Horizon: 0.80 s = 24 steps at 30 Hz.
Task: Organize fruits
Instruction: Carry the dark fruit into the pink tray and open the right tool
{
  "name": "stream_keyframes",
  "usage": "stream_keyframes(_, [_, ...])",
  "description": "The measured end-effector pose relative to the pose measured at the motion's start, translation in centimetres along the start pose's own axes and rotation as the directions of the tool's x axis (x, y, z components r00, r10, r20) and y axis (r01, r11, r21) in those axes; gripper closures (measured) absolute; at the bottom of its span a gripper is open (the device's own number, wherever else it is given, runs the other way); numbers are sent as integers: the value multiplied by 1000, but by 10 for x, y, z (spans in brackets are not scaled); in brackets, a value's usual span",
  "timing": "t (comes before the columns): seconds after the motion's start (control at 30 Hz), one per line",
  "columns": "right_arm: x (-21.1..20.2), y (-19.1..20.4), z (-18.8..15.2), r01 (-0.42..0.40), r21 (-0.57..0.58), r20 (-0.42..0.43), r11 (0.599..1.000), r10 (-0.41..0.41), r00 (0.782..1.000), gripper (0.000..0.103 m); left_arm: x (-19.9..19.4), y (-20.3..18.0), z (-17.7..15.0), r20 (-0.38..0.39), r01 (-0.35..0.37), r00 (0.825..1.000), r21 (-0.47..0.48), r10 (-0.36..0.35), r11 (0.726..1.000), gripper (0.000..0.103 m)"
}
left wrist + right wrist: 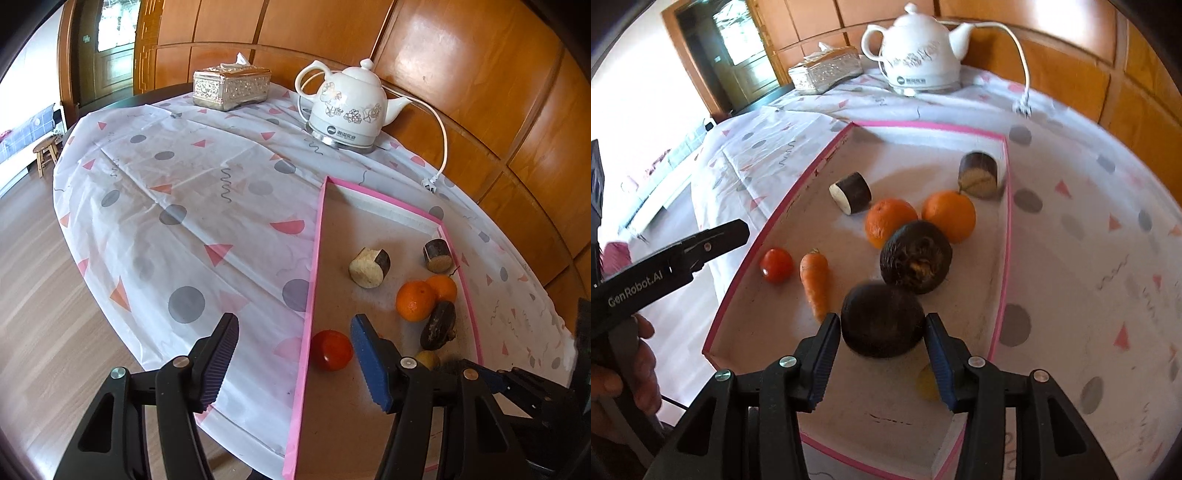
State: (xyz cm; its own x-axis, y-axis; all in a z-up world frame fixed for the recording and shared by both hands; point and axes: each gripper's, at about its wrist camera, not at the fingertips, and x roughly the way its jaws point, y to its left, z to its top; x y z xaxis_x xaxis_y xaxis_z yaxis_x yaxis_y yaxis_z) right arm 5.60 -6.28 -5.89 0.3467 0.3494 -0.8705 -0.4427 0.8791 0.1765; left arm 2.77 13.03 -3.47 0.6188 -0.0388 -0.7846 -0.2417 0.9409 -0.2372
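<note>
A pink-rimmed shallow box (pixel 1001 295) (pixel 314 258) holds the produce. In the right wrist view it holds a red tomato (pixel 776 265), a carrot (pixel 815 284), two oranges (pixel 891 221) (pixel 948 215), two cut eggplant pieces (pixel 850 192) (pixel 978 174), a dark round piece (pixel 916 256) and a yellow fruit (pixel 926 384). My right gripper (pixel 882 345) is shut on a dark round fruit (pixel 882 323), held just above the box floor. My left gripper (pixel 295 354) is open and empty over the box's left rim, next to the tomato (pixel 331 350).
The box stands on a table with a patterned white cloth (pixel 184 206). A white electric kettle (pixel 345 107) with a loose cord and plug (pixel 430 182) and a silver tissue box (pixel 232 88) stand at the far side. A wooden wall runs behind.
</note>
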Motion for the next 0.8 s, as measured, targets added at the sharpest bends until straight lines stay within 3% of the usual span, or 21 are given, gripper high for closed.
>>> stream_keyframes(0.1, [-1, 1, -3, -21, 11, -5, 1000, 21, 1000, 38, 0, -3, -1, -1, 3, 1000, 9, -3, 1000, 39])
stream_keyframes(0.47, [-22, 2, -14, 23, 0, 48, 1000, -23, 999, 38, -8, -16, -5, 16, 14, 1000, 53, -15, 998, 37])
stream_keyframes(0.63, [-36, 4, -20, 99, 0, 101, 995, -98, 990, 38, -19, -27, -7, 51, 12, 999, 92, -16, 996, 31])
stream_keyframes(0.73, [-49, 5, -23, 169, 0, 152, 986, -167, 974, 38, -25, -32, -8, 77, 5, 997, 111, -14, 994, 28])
stream_keyframes(0.8, [-58, 6, -25, 247, 7, 191, 969, -244, 951, 38, -29, -35, -9, 94, 1, 995, 123, -12, 992, 26])
